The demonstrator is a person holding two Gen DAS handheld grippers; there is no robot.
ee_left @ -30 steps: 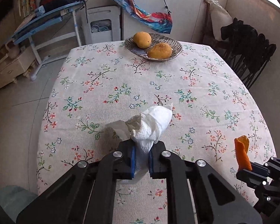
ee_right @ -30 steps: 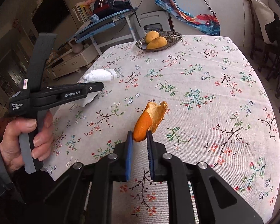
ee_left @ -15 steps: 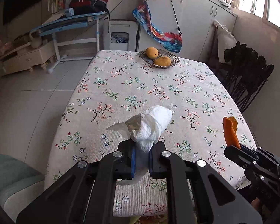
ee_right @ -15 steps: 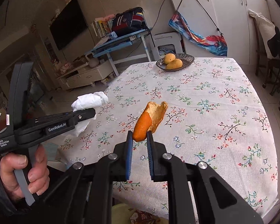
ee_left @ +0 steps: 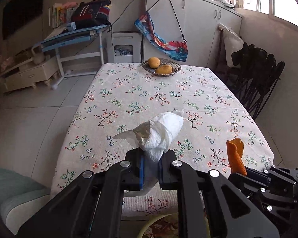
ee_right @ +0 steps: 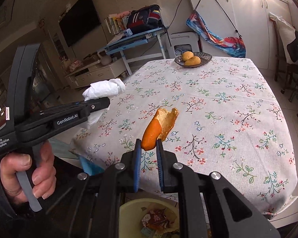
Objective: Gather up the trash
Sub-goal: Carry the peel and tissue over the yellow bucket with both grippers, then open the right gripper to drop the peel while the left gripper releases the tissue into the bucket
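Observation:
My left gripper (ee_left: 151, 158) is shut on a crumpled white tissue (ee_left: 161, 130), held in the air over the near edge of the floral-cloth table (ee_left: 149, 91). From the right wrist view the same tissue (ee_right: 104, 89) sticks out of the left gripper (ee_right: 101, 104), which a hand (ee_right: 27, 176) holds. My right gripper (ee_right: 148, 146) is shut on a curved piece of orange peel (ee_right: 159, 125); the peel (ee_left: 235, 156) also shows at the right of the left wrist view. A pale yellow bin (ee_right: 149, 218) with trash in it sits on the floor just below both grippers.
A dark bowl (ee_left: 161, 67) with two yellow-orange fruits stands at the table's far end. Dark folding chairs (ee_left: 258, 83) stand along the right side. A blue desk (ee_left: 73, 37) and a low cabinet (ee_left: 25, 75) are at the back left. A teal seat (ee_left: 14, 198) is at the near left.
Both grippers have drawn back from over the table toward its near edge, still gripping the tissue and the peel. The bin below has come into view.

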